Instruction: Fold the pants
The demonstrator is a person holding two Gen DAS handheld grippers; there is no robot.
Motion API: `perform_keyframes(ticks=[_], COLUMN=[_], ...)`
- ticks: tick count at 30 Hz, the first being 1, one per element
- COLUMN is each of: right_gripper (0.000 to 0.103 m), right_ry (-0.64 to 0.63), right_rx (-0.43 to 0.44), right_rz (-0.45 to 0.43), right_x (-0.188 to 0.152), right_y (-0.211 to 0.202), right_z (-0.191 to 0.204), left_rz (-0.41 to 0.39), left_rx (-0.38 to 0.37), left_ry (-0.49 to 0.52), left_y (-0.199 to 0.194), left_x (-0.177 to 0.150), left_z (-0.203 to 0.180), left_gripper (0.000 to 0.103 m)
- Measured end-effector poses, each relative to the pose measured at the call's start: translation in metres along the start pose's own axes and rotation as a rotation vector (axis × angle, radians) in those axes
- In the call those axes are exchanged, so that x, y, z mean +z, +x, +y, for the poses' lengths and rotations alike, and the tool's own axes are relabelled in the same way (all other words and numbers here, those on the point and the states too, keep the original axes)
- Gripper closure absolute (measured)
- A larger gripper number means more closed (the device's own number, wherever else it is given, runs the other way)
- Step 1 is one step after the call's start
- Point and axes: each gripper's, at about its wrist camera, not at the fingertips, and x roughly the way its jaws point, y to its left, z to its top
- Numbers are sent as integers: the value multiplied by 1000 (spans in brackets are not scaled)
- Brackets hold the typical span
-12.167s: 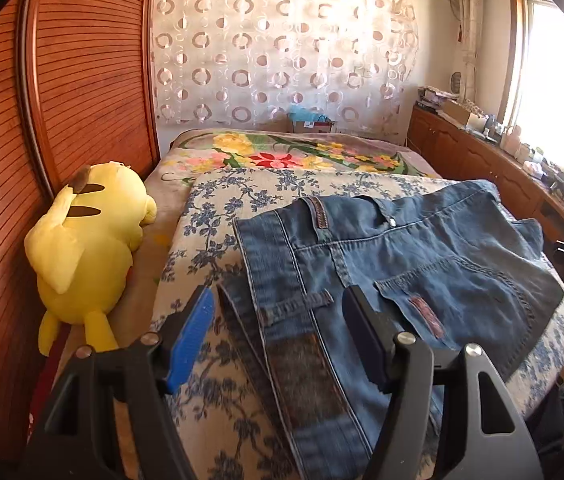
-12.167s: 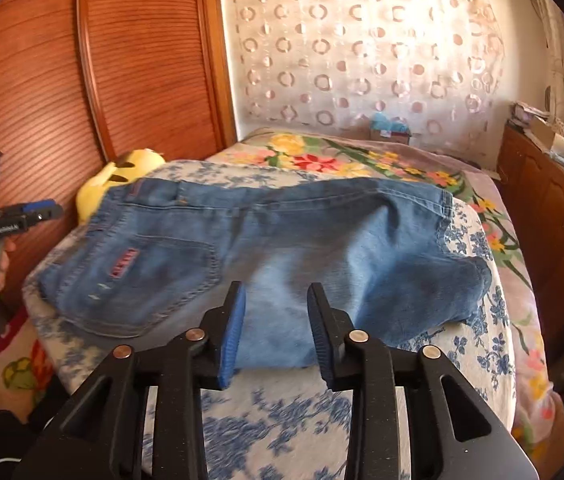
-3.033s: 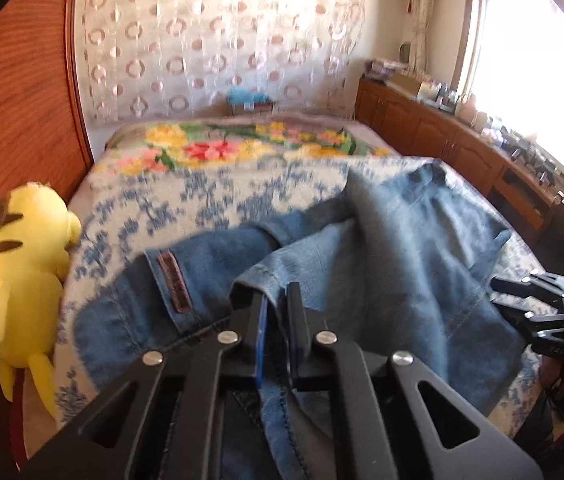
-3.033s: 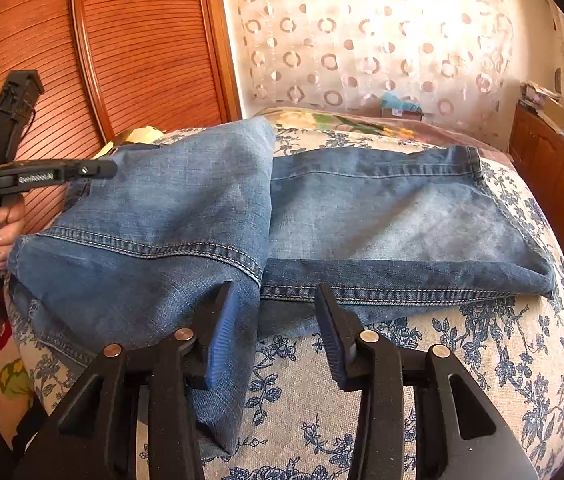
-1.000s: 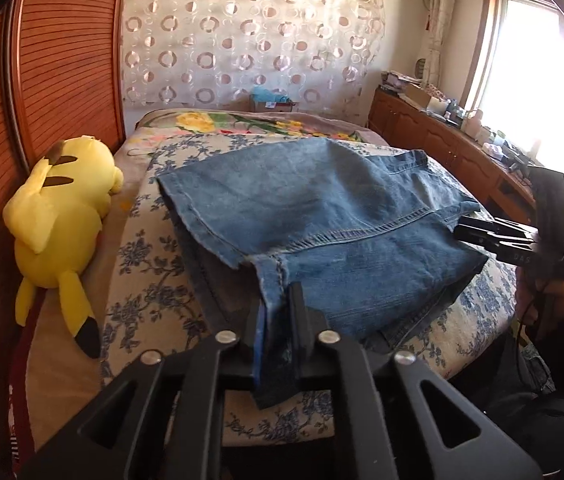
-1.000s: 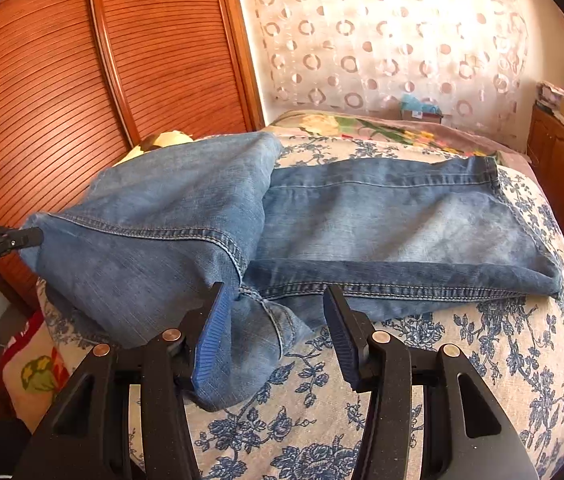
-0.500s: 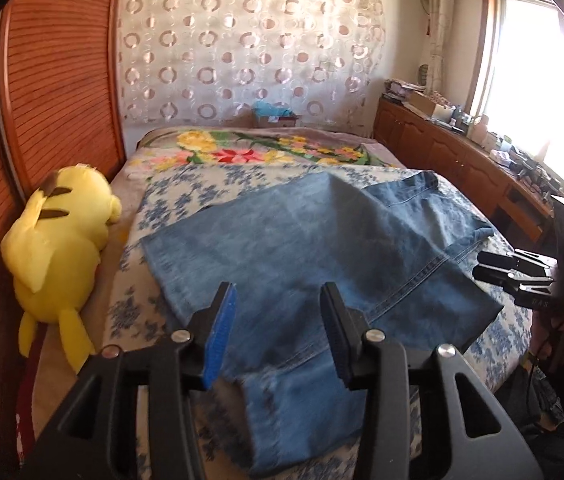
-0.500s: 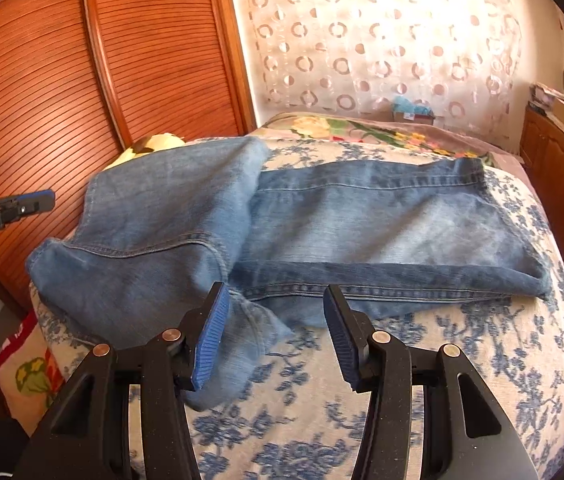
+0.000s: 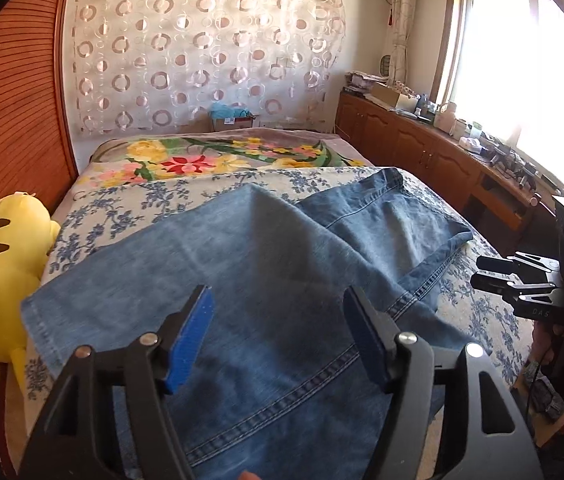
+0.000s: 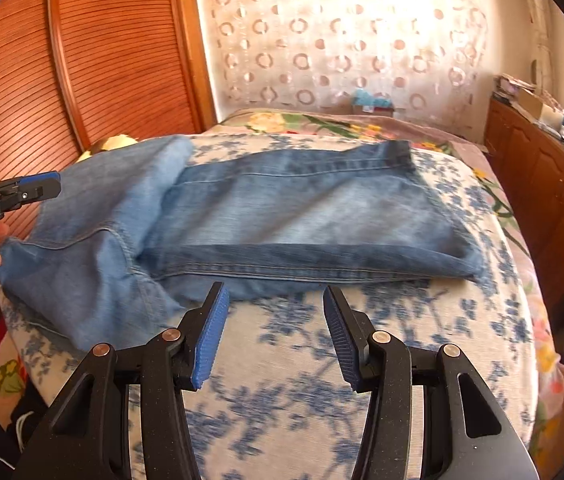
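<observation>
Jeans point(image 9: 266, 280), one pair; two claws, left claw point(image 9: 278, 336) and right claw point(image 10: 276, 334), both parted.

The left gripper point(image 9: 278, 336) is standing with its jaws apart, having just been opening and letting go of the denim hem it was pinching; the pants point(image 9: 266, 280) are now lying folded over on the bed, seemingly loose beneath the pads.
</observation>
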Motion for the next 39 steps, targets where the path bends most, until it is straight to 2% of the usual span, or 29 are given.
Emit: perform_keyframes(ticks=[6, 21, 27, 33, 39], right_gripper=[53, 53, 53, 53, 53], right_ry=[14, 71, 107, 62, -20], right_rx=[-48, -136, -93, -17, 70], right_rz=[8, 28, 21, 53, 115], right_x=[-3, 11, 30, 46, 46], right_y=[-1, 9, 18, 41, 62], right_z=[-22, -76, -73, -43, -2], left_rz=[5, 15, 39, 50, 53], left_rx=[6, 18, 13, 11, 11], left_ry=[37, 40, 46, 52, 50], left_y=[13, 28, 34, 36, 35], left_x=[8, 10, 5, 0, -1], left_z=[-18, -33, -39, -42, -42], left_gripper=[35, 35, 35, 35, 35])
